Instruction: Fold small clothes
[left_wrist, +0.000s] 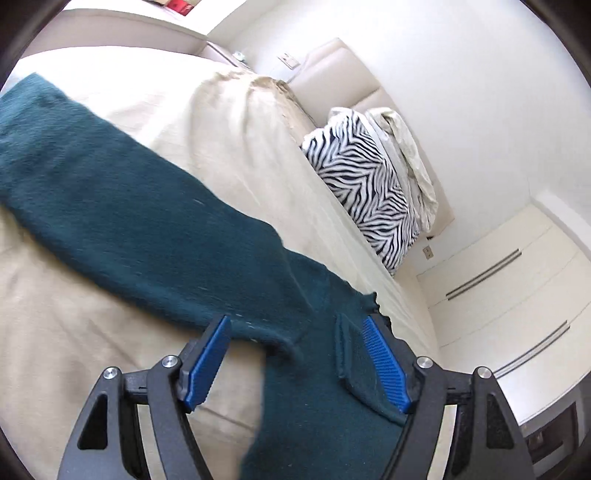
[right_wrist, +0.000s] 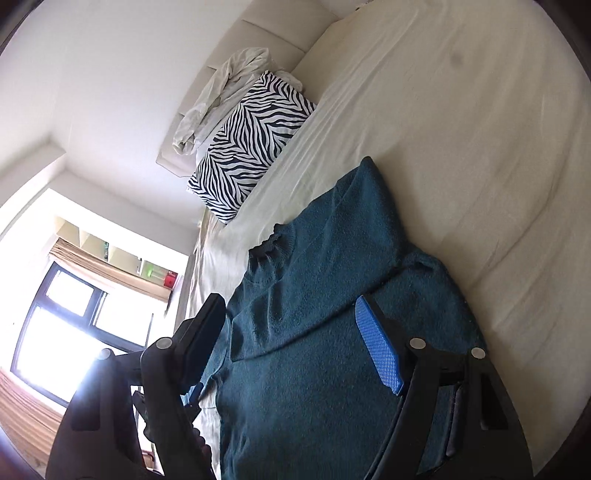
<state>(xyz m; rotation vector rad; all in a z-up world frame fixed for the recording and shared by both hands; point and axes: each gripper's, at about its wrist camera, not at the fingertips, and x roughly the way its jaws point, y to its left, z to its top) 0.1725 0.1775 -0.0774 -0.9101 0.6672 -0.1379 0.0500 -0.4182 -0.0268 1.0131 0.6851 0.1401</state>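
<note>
A dark teal knitted sweater (left_wrist: 129, 221) lies on the cream bed sheet (left_wrist: 92, 350), one long sleeve stretching away to the upper left. My left gripper (left_wrist: 295, 325) hovers open over its body near the collar (left_wrist: 373, 302); a teal fabric edge lies beside the right blue pad (left_wrist: 384, 362), and I cannot tell whether they touch. In the right wrist view the sweater (right_wrist: 314, 369) shows its ribbed collar (right_wrist: 271, 243) and a sleeve folded over the body. My right gripper (right_wrist: 290, 301) is open above it, nothing pinched between the fingers.
A zebra-print pillow (left_wrist: 362, 184) (right_wrist: 251, 147) and a crumpled white cloth (right_wrist: 221, 85) rest against the padded headboard (left_wrist: 343, 66). A white wardrobe (left_wrist: 517, 277) stands beyond the bed's edge. A bright window (right_wrist: 62, 325) is at the left.
</note>
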